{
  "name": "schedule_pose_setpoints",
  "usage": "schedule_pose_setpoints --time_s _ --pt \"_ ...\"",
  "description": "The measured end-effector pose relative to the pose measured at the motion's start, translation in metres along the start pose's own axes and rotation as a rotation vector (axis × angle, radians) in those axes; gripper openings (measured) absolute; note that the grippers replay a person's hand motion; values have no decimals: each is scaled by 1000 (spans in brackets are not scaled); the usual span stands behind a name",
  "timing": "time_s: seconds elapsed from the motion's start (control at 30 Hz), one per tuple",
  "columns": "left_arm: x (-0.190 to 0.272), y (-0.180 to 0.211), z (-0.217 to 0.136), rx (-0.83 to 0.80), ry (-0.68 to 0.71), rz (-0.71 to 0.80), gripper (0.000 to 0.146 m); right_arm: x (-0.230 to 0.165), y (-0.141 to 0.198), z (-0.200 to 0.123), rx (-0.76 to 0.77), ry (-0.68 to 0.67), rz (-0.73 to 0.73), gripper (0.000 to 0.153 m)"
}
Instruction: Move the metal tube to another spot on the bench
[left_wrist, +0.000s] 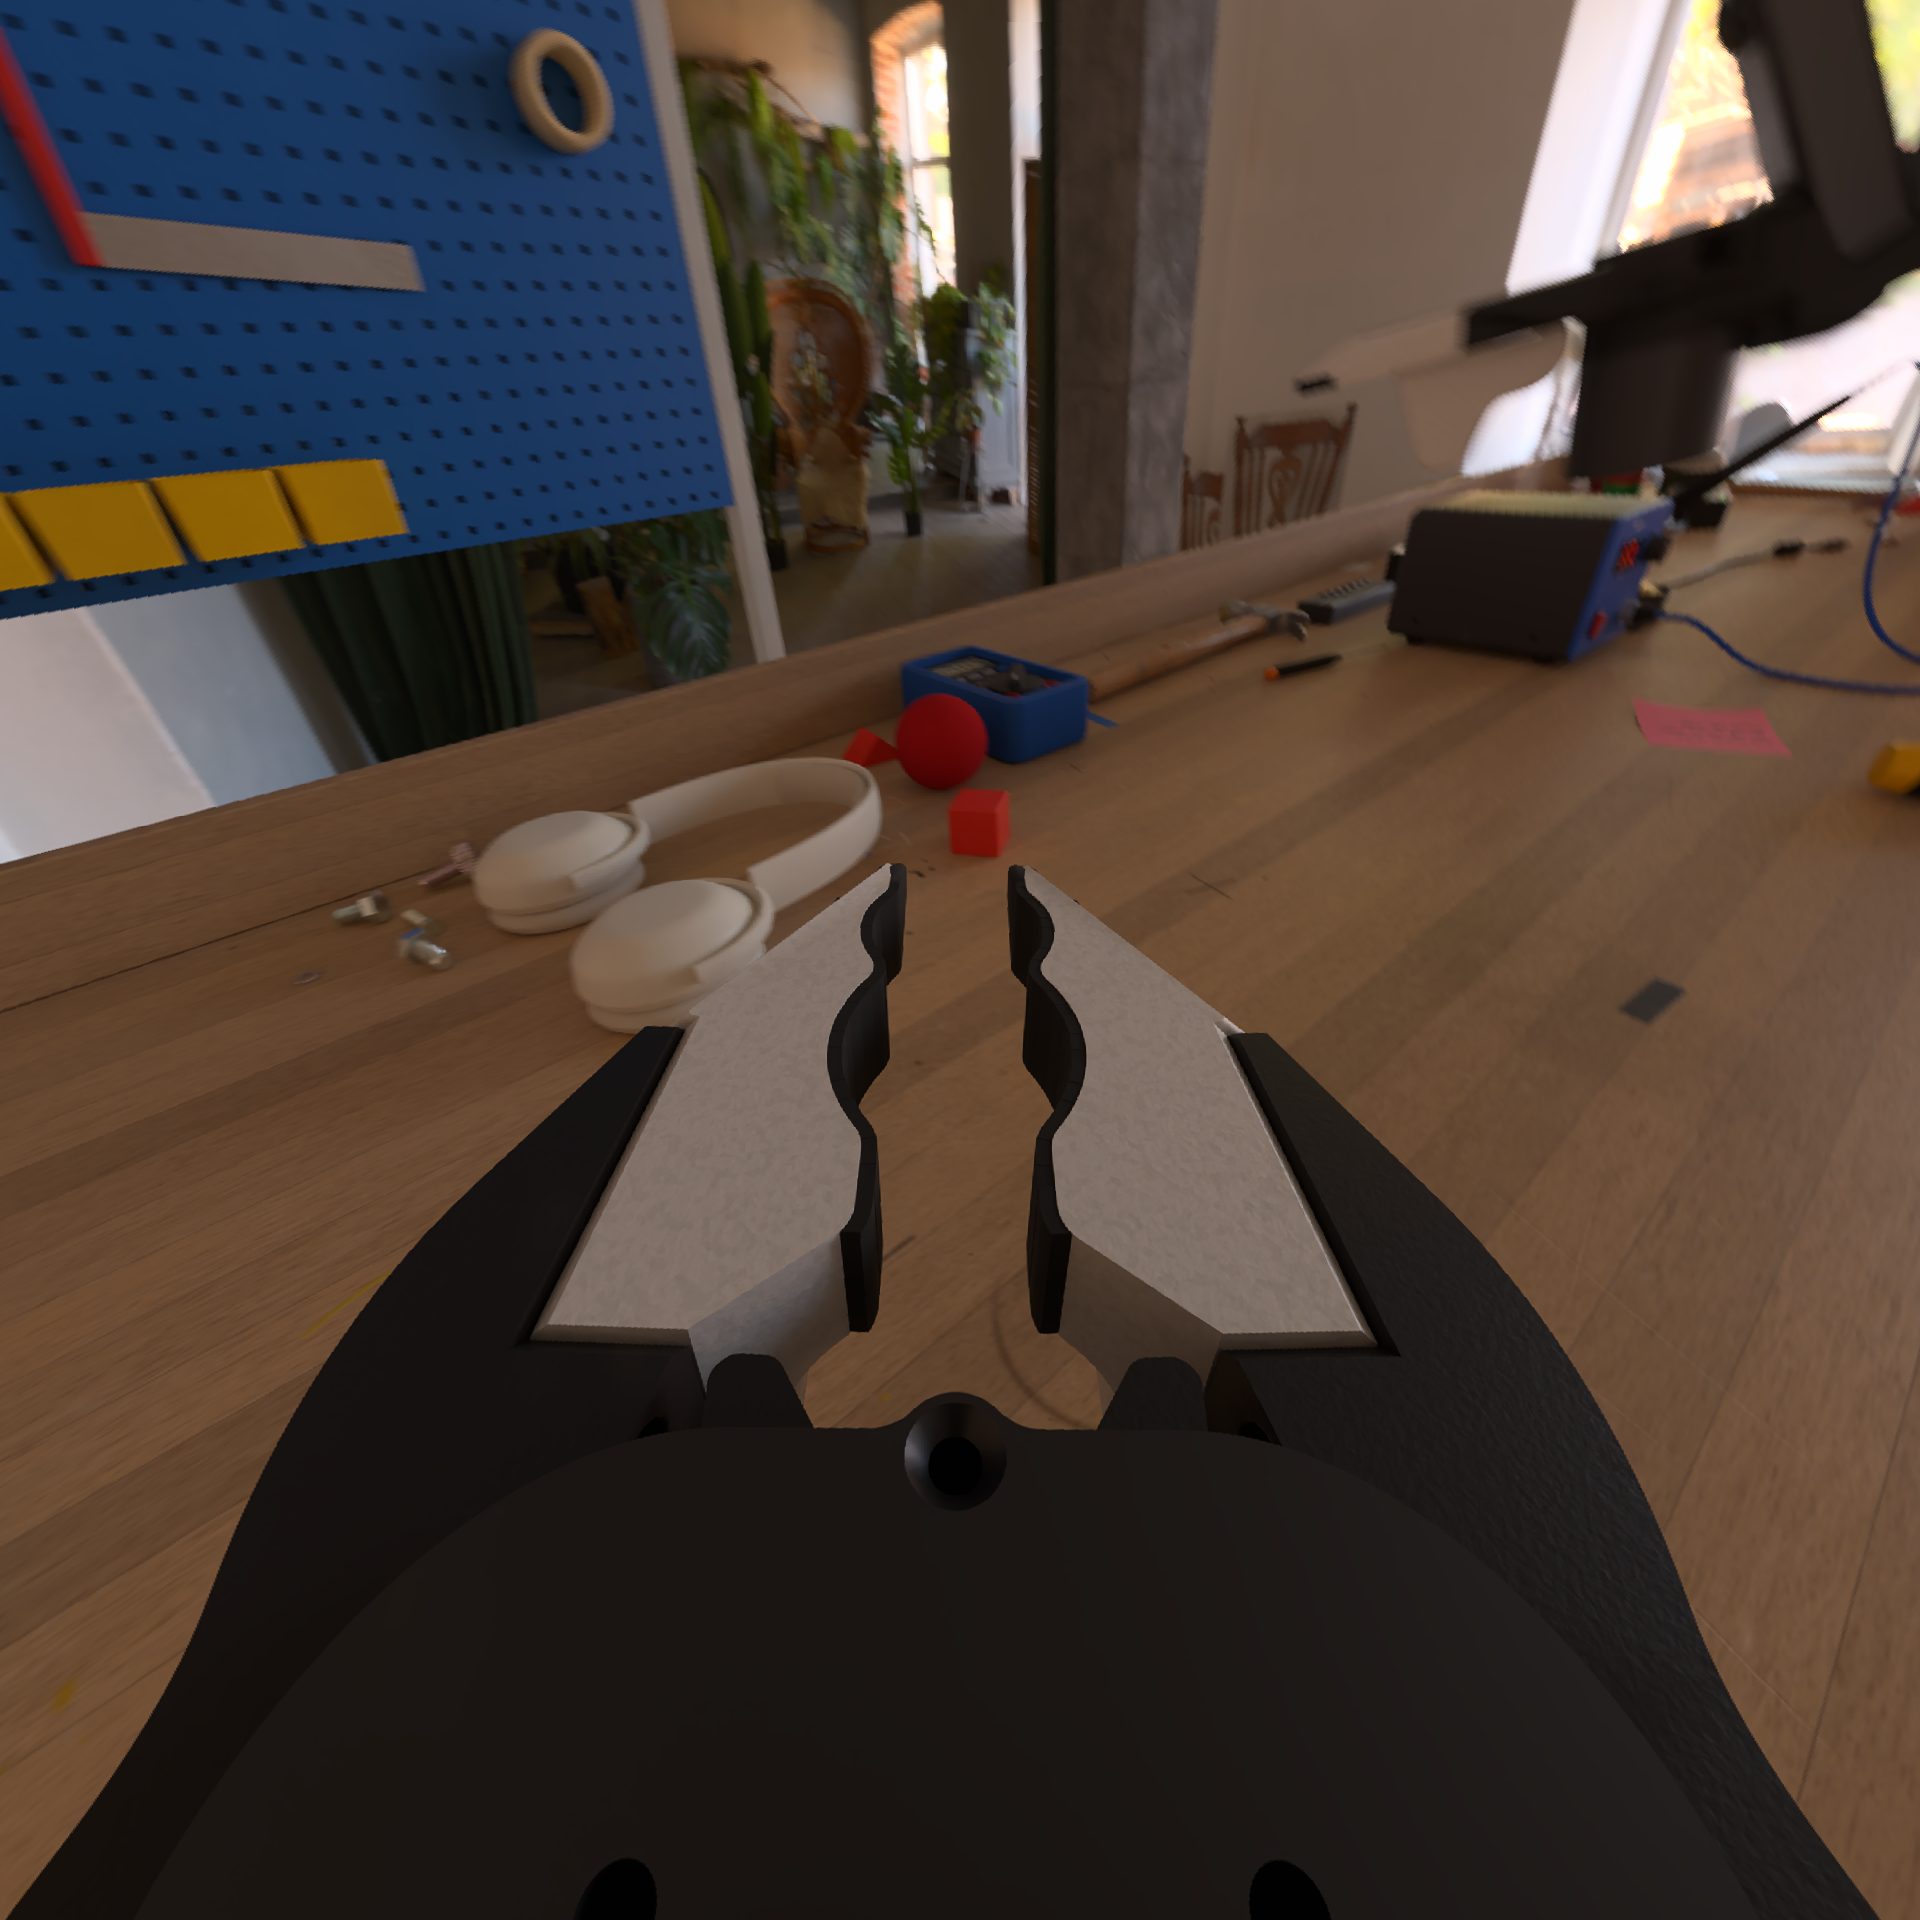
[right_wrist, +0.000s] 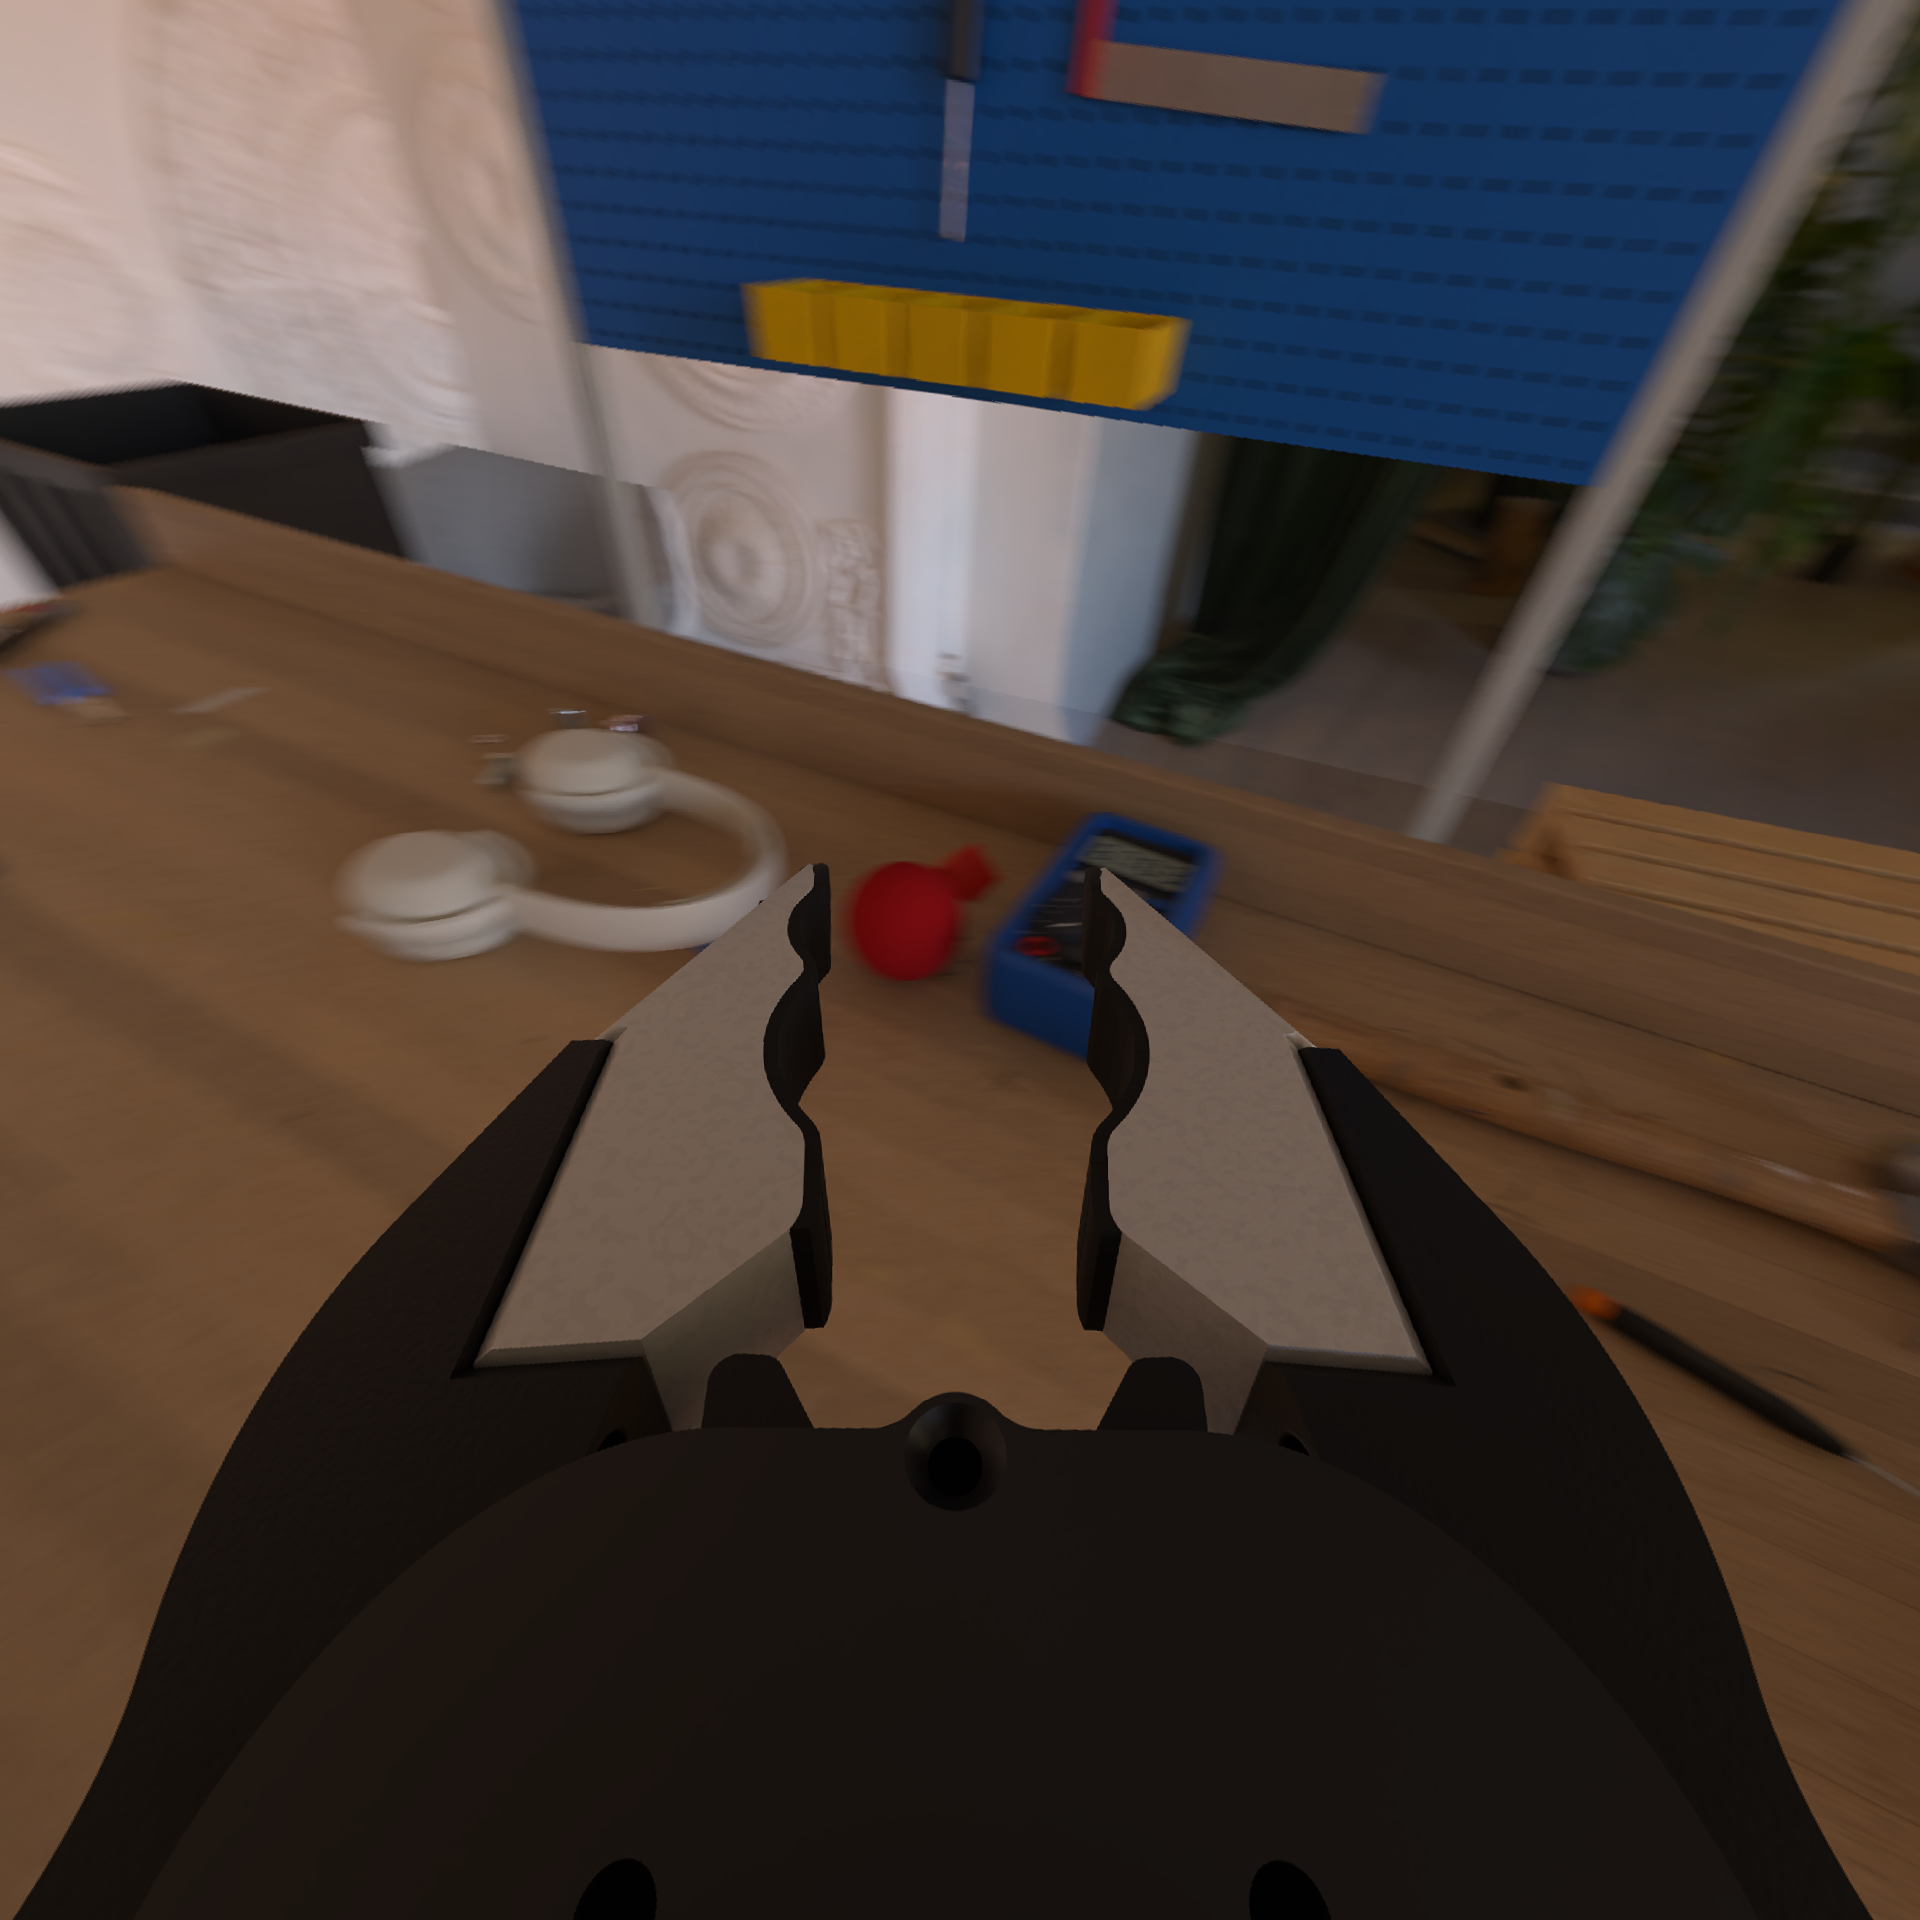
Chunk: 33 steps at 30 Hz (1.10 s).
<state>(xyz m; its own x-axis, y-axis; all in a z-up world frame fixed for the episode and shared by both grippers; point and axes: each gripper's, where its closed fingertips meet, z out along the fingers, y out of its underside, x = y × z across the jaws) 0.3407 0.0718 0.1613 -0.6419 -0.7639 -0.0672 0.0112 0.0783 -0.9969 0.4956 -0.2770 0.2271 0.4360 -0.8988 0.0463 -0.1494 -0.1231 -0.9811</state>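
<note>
I see no metal tube clearly in either view. My left gripper (left_wrist: 956, 871) hovers over the wooden bench (left_wrist: 1403, 1091), its jaws a small gap apart with nothing between them. It points at a red cube (left_wrist: 979, 821) and white headphones (left_wrist: 675, 904). My right gripper (right_wrist: 956, 878) is open wider and empty, above the bench (right_wrist: 260, 1143). It points between a red ball (right_wrist: 904, 920) and a blue meter case (right_wrist: 1101, 925). The right wrist view is blurred.
A blue pegboard (left_wrist: 312, 312) stands behind the bench. Small bolts (left_wrist: 405, 925), a hammer (left_wrist: 1195, 644), a dark power supply (left_wrist: 1517, 571), blue cables and a pink note (left_wrist: 1709, 727) lie around. A dark blurred shape (left_wrist: 1766, 260) fills the upper right. A thin orange-tipped tool (right_wrist: 1704, 1371) lies right.
</note>
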Motion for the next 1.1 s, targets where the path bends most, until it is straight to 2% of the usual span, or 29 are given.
schedule_pose_setpoints --time_s 0.07,0.1,0.2,0.23,0.33,0.43,0.53,0.67,0.8,0.87,0.97,1.03,1.1 --pt "-20 -11 -12 23 -53 -37 19 -51 5 -20 18 -134 9 47" --pt "-32 -17 -19 27 -86 -55 19 -76 12 -31 13 -196 10 42" --pt "-80 -29 -43 21 -216 -98 19 -136 37 -61 -1 -341 29 5" --pt "-98 -29 -51 -6 -258 -104 19 -153 46 -69 -8 -379 44 0" --pt "-154 -22 -67 -122 -357 -123 22 -191 70 -86 -47 -470 103 0" --pt "-211 2 -74 -319 -428 -147 40 -218 82 -93 -58 -550 147 0" --pt "-252 37 -76 -533 -468 -148 58 -230 88 -89 -37 -571 98 2" --pt "-272 93 -74 -800 -407 -163 65 -237 104 -85 -35 -613 65 4" --pt "-279 135 -77 -1033 -370 -92 73 -238 114 -85 -43 -635 47 5" --pt "-281 149 -77 -1113 -363 -51 68 -239 115 -86 -40 -649 43 5" --pt "-283 162 -77 -1206 -387 45 51 -241 119 -85 -53 -665 40 5" --pt "-280 157 -74 -1203 -380 87 40 -241 123 -86 -60 -666 24 5" --pt "-277 141 -75 -1184 -373 125 37 -241 124 -87 -61 -666 10 4"
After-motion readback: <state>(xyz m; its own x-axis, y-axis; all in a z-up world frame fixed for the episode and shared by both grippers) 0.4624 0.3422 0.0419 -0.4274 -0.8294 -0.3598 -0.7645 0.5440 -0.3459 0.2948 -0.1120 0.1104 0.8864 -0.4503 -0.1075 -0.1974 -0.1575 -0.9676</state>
